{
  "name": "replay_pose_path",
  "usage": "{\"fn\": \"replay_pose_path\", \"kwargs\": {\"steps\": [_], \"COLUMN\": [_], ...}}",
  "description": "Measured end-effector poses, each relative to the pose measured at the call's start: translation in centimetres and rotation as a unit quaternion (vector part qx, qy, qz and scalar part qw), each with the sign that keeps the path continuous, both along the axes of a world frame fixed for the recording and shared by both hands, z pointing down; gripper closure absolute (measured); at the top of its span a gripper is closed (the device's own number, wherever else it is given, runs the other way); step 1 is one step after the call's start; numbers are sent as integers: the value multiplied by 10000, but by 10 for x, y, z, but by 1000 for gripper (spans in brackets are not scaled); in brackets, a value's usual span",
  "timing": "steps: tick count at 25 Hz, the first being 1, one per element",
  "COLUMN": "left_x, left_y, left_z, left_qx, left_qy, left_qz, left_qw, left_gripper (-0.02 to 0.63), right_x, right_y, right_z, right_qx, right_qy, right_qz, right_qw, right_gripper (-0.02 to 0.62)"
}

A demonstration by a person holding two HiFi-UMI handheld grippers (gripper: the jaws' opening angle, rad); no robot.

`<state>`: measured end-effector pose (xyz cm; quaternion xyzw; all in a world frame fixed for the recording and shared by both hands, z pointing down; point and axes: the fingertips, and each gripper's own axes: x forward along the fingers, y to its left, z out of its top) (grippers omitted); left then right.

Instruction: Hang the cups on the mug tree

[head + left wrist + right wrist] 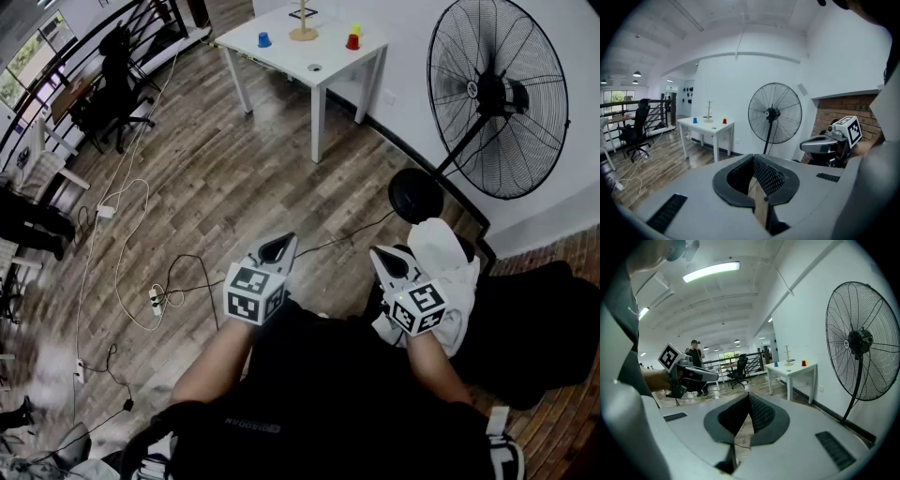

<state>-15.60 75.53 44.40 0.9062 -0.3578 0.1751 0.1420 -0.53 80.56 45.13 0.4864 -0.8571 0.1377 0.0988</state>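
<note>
White table [281,52] on wooden floor [216,187]

Mug tree [303,26] top beyond upper edge; far cups [352,41] too small for detail.

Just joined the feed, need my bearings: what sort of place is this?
Likely an open office or lab: a white table, a black office chair, a large pedestal fan, and cables on the wood floor.

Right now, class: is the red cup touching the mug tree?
Apart. The head view shows bare tabletop between the red cup and the mug tree.
</note>
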Motion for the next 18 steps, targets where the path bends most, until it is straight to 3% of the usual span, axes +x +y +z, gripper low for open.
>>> {"fn": "replay_pose_path", "kwargs": {"steps": [13, 18], "left_x": [11, 7], "left_y": [-32, -58], "left_z": [2, 11], "left_qx": [-180, -192], "left_qy": [-201, -327], "left_qz": [58, 221], "left_qw": [9996, 9990], "left_gripper": [589, 589], "right_x": [14, 6], "right_y": [-35, -59], "right_z": [1, 7], "right_qx": [-146, -199], "right_qy": [-228, -45], "right_qz": [29, 181], "right_qw": [9996, 9996], "right_gripper": [589, 588]}}
